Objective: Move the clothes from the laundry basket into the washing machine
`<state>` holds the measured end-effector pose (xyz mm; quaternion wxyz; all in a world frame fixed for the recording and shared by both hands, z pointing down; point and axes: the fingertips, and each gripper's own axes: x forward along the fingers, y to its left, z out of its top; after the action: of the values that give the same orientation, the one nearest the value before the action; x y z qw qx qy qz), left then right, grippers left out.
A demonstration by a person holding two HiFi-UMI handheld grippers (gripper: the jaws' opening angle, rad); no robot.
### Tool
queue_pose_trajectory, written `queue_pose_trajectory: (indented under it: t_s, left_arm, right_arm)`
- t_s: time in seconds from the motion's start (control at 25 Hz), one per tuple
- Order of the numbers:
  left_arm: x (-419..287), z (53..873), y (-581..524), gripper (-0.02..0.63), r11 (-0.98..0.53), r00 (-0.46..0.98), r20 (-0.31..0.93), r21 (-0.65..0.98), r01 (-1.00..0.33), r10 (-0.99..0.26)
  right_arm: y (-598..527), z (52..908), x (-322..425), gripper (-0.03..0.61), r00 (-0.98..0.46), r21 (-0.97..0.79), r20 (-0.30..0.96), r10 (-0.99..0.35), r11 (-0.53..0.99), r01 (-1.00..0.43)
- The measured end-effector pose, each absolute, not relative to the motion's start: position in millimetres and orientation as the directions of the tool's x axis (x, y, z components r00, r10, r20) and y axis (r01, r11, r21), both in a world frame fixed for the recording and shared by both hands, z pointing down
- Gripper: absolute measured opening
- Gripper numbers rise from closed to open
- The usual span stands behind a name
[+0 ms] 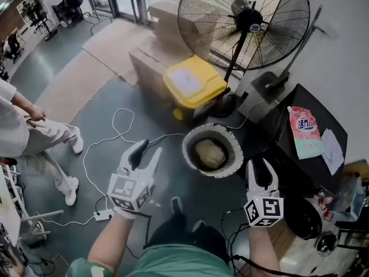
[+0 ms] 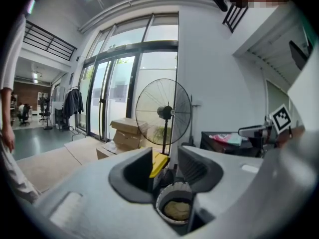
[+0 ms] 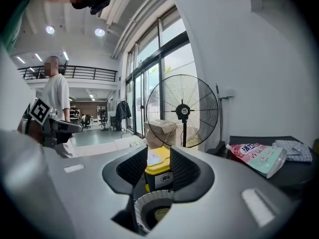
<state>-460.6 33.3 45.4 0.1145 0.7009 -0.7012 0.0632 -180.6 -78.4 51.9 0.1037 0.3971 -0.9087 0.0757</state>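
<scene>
While the laundry basket (image 1: 187,149) stands on the floor straight ahead in the head view, with a beige bundle of clothes (image 1: 210,153) lying in its bottom, both claws flank its near side, which suits a reach in from either hand. The left claw (image 1: 146,153) is just left of the rim, its jaws spread and nothing in them. The right claw (image 1: 260,171) is near the rim's right side, apart from it. To the right stands a black machine (image 1: 326,111) with a pink pouch (image 1: 305,133) on its top. I take it for the washer, set close so the carry is short. A fan (image 1: 245,22) and a yellow bin (image 1: 193,82) stand farther off.

In the left gripper view the jaws stand apart and empty. The basket and clothes show low between them, so this claw looks aimed at the load.

In the right gripper view the jaws leave a narrower gap and hold nothing. The bin and, lower, the basket rim show through it. No garment is gripped yet, so the task appears to be at its start.
</scene>
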Motion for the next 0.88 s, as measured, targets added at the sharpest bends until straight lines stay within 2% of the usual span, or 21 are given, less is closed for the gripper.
queue_pose_trajectory:
  t_s: [0.36, 0.88]
  left_arm:
    - [-483, 86, -23, 0.161, 0.018, -0.006, 0.280, 0.042, -0.999, -0.960]
    - [-478, 200, -56, 0.164, 0.093, -0.073, 0.359, 0.038, -0.995, -0.930]
  right_arm:
    - [-136, 117, -191, 0.123, -0.644, -0.032, 0.296, -0.706, 0.666, -0.745]
    - [-198, 258, -201, 0.124, -0.671, -0.050, 0.399, -0.625, 0.716, -0.697]
